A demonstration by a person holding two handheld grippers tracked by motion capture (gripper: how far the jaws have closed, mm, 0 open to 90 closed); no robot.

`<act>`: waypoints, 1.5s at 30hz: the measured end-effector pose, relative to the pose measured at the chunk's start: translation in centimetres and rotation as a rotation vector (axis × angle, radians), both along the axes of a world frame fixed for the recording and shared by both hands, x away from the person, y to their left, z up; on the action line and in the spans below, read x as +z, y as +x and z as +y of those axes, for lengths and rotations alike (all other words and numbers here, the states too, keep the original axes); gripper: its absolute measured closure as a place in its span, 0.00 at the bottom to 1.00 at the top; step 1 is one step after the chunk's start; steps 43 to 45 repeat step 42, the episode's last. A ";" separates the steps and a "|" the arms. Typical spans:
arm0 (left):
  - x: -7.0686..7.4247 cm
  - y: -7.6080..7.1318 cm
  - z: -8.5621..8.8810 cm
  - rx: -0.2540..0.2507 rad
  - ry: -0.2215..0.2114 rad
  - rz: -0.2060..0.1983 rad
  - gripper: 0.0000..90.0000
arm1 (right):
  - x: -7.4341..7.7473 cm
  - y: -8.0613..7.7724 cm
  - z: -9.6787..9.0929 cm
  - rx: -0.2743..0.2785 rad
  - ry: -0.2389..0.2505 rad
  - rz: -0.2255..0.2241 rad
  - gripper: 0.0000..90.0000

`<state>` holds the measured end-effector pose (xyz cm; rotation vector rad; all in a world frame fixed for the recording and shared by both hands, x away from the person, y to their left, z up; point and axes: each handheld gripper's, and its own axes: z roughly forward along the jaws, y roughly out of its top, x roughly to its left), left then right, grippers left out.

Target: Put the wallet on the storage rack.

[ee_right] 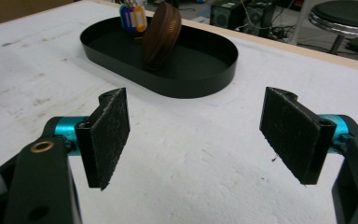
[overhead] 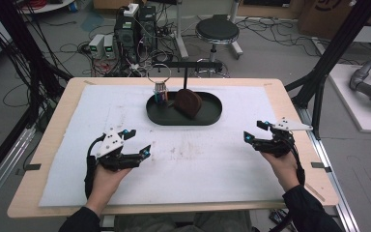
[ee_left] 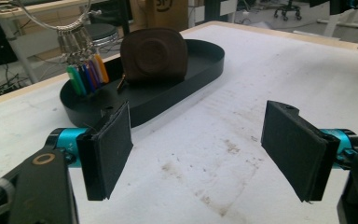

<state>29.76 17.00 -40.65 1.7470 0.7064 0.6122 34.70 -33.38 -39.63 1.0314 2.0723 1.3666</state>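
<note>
A black oval tray (overhead: 207, 116) (ee_left: 205, 60) (ee_right: 214, 70) sits at the middle back of the white mat. Inside it a brown pouch (overhead: 188, 102) (ee_left: 154, 53) (ee_right: 162, 35) stands on edge. Beside the pouch hangs a bunch of coloured key tags (overhead: 161, 92) (ee_left: 86, 74) (ee_right: 133, 16) on a metal ring, which hangs from a black stand. My left gripper (overhead: 138, 141) (ee_left: 200, 154) rests low at the mat's left, open and empty. My right gripper (overhead: 256, 130) (ee_right: 200, 140) is at the mat's right, open, with nothing between its pads.
The white mat (overhead: 193, 159) covers a wooden table (overhead: 58, 125). A black T-shaped stand (overhead: 186, 65) rises behind the tray. A stool (overhead: 217, 31), computers and cables lie on the floor beyond. Black frame posts (overhead: 328, 63) stand at the right.
</note>
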 end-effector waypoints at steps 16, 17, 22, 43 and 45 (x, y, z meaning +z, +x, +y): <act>-0.3 -0.3 0.8 0.045 0.001 -0.018 0.27 | -0.6 -0.1 -0.2 -0.011 -0.053 -0.021 0.26; -0.4 -0.3 0.9 0.045 0.003 -0.015 0.27 | -0.6 0.0 -0.2 -0.013 -0.053 -0.021 0.26; -0.9 -0.3 0.7 0.047 0.005 -0.002 0.27 | -0.9 0.2 -0.6 -0.041 -0.060 -0.019 0.26; -1.0 0.0 0.4 0.037 0.013 0.002 0.27 | -1.0 0.2 -0.7 -0.045 -0.071 -0.025 0.26; -1.0 0.0 0.4 0.037 0.013 0.002 0.27 | -1.0 0.2 -0.7 -0.045 -0.071 -0.025 0.26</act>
